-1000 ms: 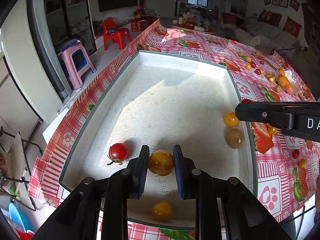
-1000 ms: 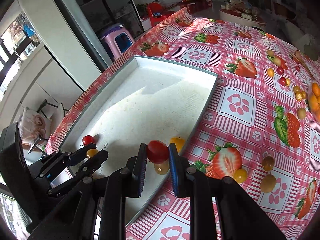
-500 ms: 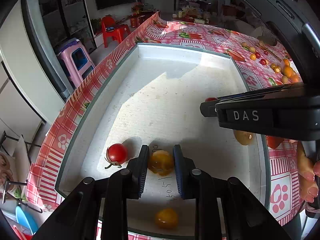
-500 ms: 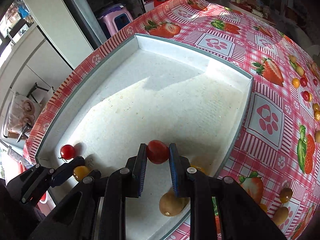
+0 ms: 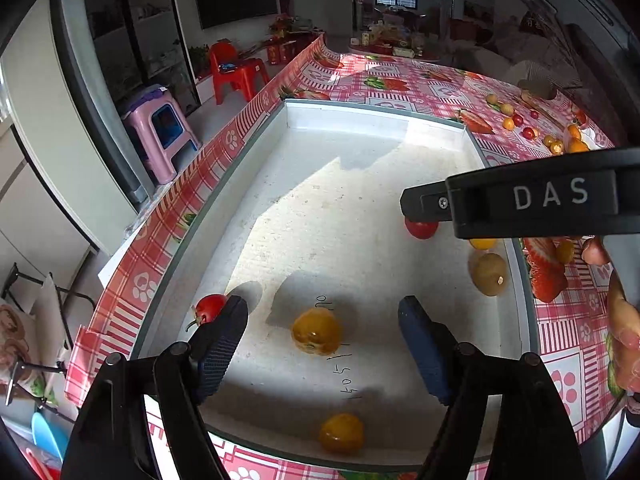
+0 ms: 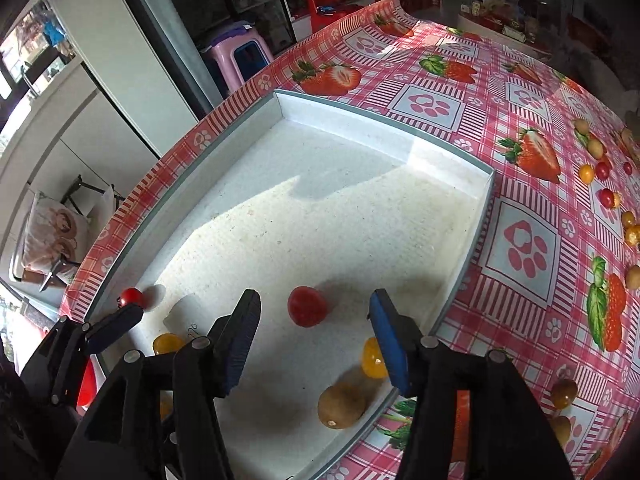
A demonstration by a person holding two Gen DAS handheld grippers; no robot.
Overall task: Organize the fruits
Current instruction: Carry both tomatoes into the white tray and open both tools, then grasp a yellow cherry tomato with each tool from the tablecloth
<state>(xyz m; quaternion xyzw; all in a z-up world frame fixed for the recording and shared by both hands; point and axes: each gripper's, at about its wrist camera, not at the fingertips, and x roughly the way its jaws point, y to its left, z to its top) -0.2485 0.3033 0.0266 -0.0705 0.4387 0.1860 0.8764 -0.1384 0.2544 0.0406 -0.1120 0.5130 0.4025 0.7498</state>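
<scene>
A wide white tray (image 5: pixel 360 116) (image 6: pixel 400 128) lies on the red checked tablecloth. My left gripper (image 5: pixel 322 320) has its jaws opening; a yellow tomato (image 5: pixel 316 336) rests on the tray floor between them, free of the pads. A red tomato with a stem (image 5: pixel 210 307) sits just beside the left finger. My right gripper (image 6: pixel 314 312) is opening too, and a red tomato (image 6: pixel 306 306) lies on the tray between its fingers, untouched. Another yellow tomato (image 5: pixel 342 432) sits by the tray's near wall.
A brown kiwi (image 6: pixel 342 406) (image 5: pixel 488 274) and a yellow tomato (image 6: pixel 372 358) lie by the tray's right wall. Several small fruits (image 6: pixel 600 176) are scattered on the cloth at the far right. A pink stool (image 5: pixel 160 136) and red chair (image 5: pixel 236 70) stand beyond the table's left edge.
Both grippers have gone from shut on their fruit to open: the yellow tomato left the left jaws, the red tomato left the right jaws. The right gripper moved in over the tray.
</scene>
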